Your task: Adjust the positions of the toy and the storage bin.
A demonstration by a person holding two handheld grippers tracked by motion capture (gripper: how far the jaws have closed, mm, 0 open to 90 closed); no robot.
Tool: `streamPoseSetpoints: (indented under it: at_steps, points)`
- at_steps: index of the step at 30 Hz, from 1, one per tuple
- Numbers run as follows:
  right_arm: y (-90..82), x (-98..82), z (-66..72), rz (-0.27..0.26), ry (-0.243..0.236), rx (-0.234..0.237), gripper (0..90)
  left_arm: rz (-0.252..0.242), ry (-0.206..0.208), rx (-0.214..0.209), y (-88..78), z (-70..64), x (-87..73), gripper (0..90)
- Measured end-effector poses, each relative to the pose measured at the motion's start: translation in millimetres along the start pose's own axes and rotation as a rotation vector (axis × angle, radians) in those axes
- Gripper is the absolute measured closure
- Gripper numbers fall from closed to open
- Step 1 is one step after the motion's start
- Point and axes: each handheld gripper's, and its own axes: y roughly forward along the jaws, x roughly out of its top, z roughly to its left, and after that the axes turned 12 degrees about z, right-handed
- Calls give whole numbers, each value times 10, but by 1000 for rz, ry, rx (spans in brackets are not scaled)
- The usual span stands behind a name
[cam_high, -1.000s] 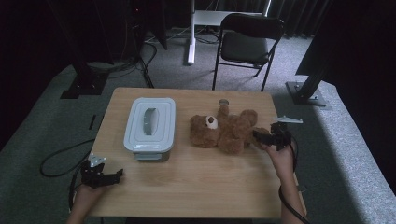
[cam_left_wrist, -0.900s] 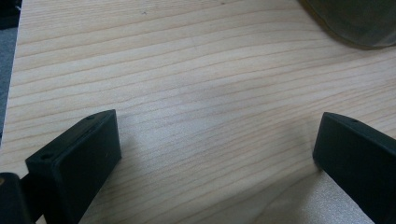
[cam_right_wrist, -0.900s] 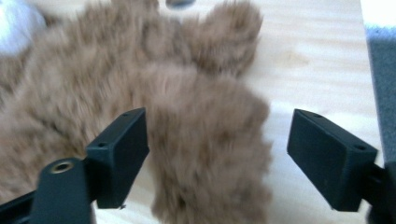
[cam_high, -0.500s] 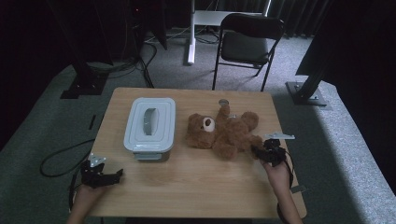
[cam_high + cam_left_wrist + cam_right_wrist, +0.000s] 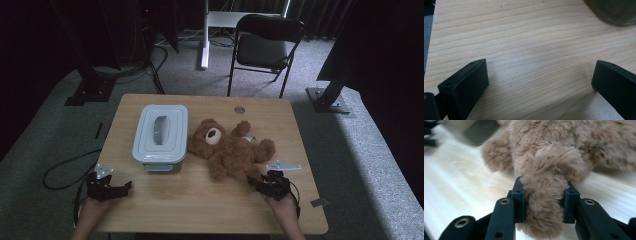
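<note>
On the table: one bear, one lidded box beside it. Right gripper clamps a bear leg, jaws just closed; left gripper gapes wide, empty.

Container: pale grey lidded box sitting on the table, up and left of the right claw, well apart.
Table: light wood top lying under both claws.
Chair: dark folding chair standing far beyond the claws, past the table.
Cable: black lead lying on grey carpet, left of the left claw.
</note>
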Motion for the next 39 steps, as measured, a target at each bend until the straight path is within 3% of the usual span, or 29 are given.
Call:
streamPoseSetpoints:
  at_steps: [4,6,8,12,18,23,29,32,36,39]
  points:
    - [73,11,163,2,-36,84,610,0,0,0,0,0,0,15]
    - [104,36,246,15,-76,109,580,0,0,0,0,0,0,15]
    - [101,48,271,15,-79,132,554,0,0,0,0,0,0,15]
    - [-66,149,310,-48,-111,170,450,0,0,0,0,0,0,15]
    - [-323,431,156,-164,-117,115,366,-2,-2,0,1,-2,0,15]
    - [-341,733,-77,-212,-87,66,310,-2,-3,-1,2,-2,0,15]
    - [-89,1012,-308,-124,-73,68,230,-2,-2,-1,1,-1,0,15]
    - [109,1079,-367,-75,-58,99,209,-2,-2,0,1,-2,0,15]
    - [379,1094,-366,-18,-47,127,173,-1,-2,0,1,-1,0,15]
    - [557,1085,-295,26,-71,111,130,-2,-2,-1,1,-1,0,15]
